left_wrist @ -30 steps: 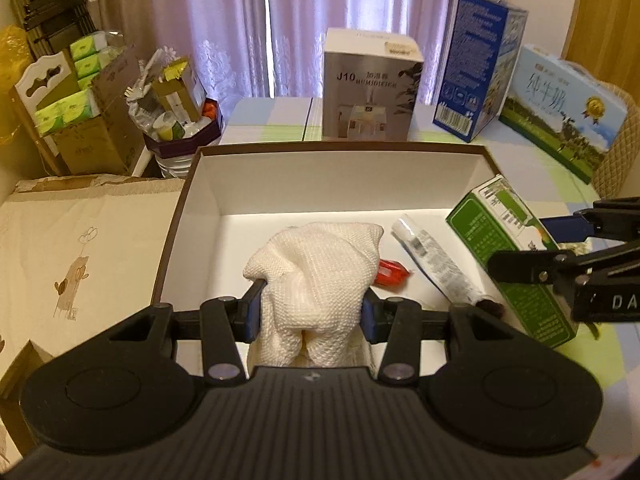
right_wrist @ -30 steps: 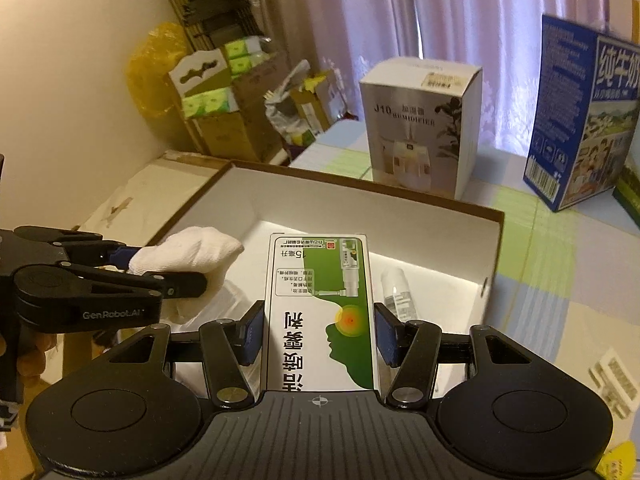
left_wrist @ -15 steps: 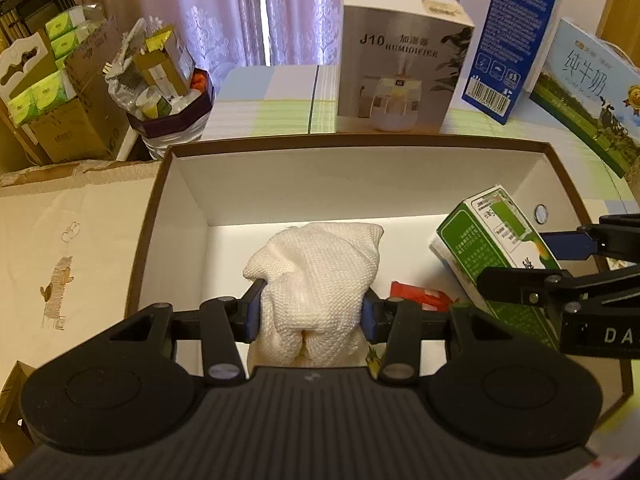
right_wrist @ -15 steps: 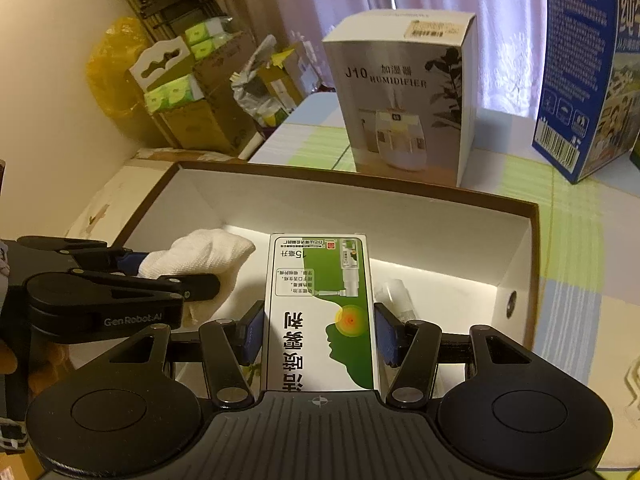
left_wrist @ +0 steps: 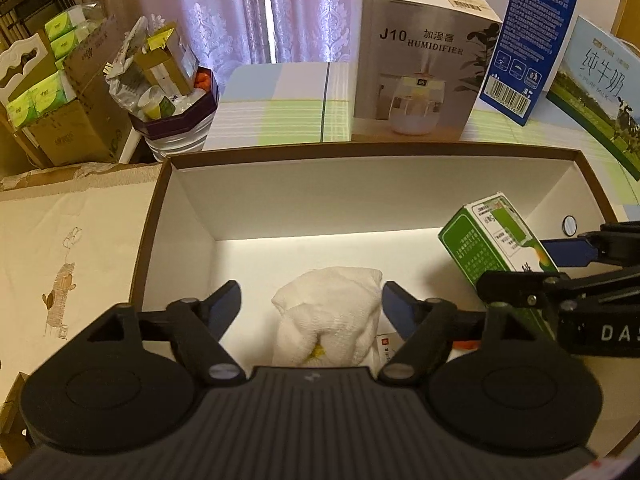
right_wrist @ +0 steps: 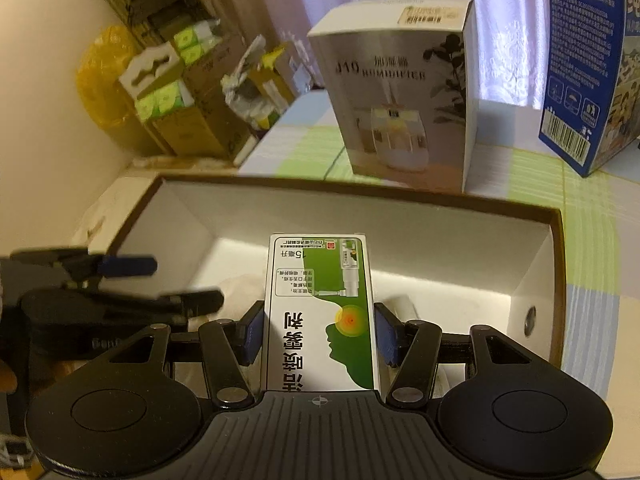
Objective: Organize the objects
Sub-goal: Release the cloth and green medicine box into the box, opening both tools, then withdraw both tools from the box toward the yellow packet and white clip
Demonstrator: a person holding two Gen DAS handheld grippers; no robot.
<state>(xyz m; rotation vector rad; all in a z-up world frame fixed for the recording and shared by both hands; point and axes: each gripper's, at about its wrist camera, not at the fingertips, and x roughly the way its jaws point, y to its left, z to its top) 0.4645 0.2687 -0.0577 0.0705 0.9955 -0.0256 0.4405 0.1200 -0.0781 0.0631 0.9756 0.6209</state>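
Observation:
A rolled white cloth lies on the floor of the open brown-rimmed box. My left gripper hangs over it with jaws opening, both pads clear of the cloth. My right gripper is shut on a green and white spray carton, held above the box interior. In the left wrist view that carton shows at the right, tilted, with the right gripper's fingers around it. The left gripper appears blurred at the left of the right wrist view.
A humidifier box and blue milk cartons stand behind the box on the checked tablecloth. Cardboard boxes of tissues and a cluttered purple tub sit at back left. A small red-labelled packet lies beside the cloth.
My left jaws have spread apart and let go of the white cloth, which now rests in the box. Both grippers have sunk lower into the box; the carton stays gripped.

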